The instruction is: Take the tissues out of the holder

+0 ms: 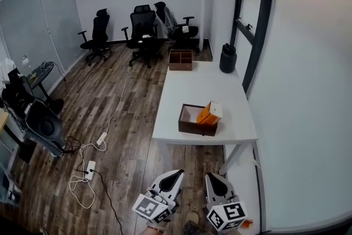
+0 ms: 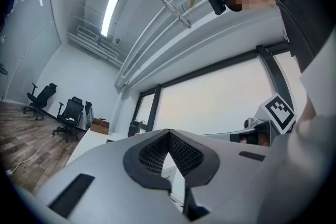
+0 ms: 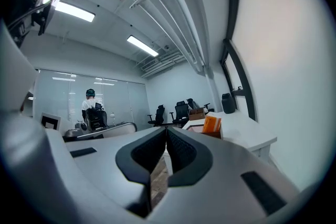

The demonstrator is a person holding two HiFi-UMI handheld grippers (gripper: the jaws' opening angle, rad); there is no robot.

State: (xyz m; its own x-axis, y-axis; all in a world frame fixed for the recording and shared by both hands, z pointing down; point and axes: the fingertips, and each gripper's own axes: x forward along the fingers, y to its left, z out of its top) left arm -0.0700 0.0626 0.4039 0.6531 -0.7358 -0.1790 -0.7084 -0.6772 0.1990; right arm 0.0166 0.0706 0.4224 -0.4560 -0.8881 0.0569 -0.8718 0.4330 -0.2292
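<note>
A dark brown wooden holder [image 1: 193,123] stands near the front edge of the white table [image 1: 203,88]. An orange and white tissue pack [image 1: 209,113] leans out of its right side; the pack [image 3: 212,124] also shows in the right gripper view. Both grippers hang low in front of the table, well short of the holder. My left gripper [image 1: 176,174] is shut with nothing between its jaws, tips meeting [image 2: 168,132]. My right gripper [image 1: 212,178] is shut and empty too, its tips together [image 3: 166,128].
A second brown box [image 1: 180,59] and a black cylinder [image 1: 227,58] sit at the table's far end. Office chairs [image 1: 144,30] stand at the back. Cables and a power strip [image 1: 89,169] lie on the wooden floor at left. A glass wall runs along the right.
</note>
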